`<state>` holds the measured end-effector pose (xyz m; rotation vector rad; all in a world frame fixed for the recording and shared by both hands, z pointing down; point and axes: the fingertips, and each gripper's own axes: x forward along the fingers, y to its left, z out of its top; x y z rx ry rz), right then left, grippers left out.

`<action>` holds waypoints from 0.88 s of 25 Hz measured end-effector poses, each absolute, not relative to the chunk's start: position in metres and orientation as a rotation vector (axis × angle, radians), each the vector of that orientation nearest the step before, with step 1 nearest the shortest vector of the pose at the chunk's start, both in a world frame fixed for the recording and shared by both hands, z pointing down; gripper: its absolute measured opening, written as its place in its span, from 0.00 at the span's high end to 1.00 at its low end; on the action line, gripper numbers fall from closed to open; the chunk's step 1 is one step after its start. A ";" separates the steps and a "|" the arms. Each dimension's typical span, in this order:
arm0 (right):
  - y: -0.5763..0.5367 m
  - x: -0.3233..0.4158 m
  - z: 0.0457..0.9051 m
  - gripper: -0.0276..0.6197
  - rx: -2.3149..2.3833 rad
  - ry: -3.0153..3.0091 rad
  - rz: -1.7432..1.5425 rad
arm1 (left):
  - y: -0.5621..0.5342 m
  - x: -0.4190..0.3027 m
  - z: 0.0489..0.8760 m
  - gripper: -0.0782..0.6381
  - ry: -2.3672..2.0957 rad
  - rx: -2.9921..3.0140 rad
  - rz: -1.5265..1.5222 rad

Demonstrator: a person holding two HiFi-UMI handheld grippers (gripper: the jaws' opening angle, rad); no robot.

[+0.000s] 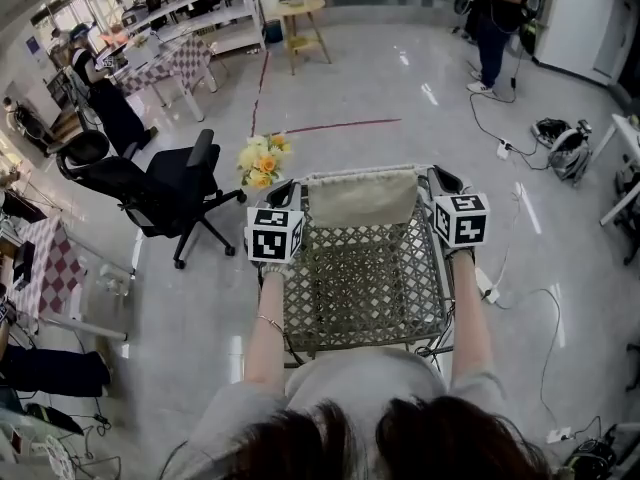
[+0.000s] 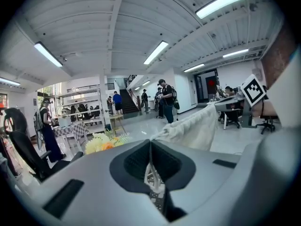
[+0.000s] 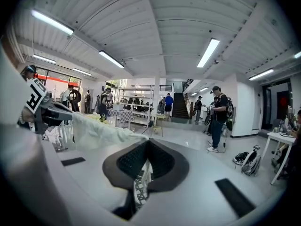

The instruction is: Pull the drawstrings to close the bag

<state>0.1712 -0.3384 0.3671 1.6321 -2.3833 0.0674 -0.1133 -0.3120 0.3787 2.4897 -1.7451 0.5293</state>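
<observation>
A cream cloth drawstring bag hangs stretched between my two grippers above a woven lattice table. At the bag's left top corner my left gripper is shut on a white drawstring, which runs between its closed pads. My right gripper at the right top corner is shut on the other drawstring. The left gripper view shows the bag reaching rightward from the left gripper toward the other gripper's marker cube. In the right gripper view the bag stretches leftward from the right gripper.
A black office chair stands to the left, with yellow flowers just beyond the left gripper. A wooden stool and a standing person are farther off. Cables and a backpack lie on the floor at the right.
</observation>
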 end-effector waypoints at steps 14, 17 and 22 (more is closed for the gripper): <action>-0.337 0.176 0.360 0.92 1.745 -2.365 0.092 | -0.312 -0.121 0.365 0.86 -1.791 2.485 0.413; -0.337 0.179 0.361 0.92 1.758 -2.358 0.104 | -0.311 -0.119 0.364 0.86 -1.800 2.493 0.421; -0.340 0.182 0.362 0.92 1.782 -2.345 0.118 | -0.312 -0.120 0.363 0.86 -1.807 2.486 0.415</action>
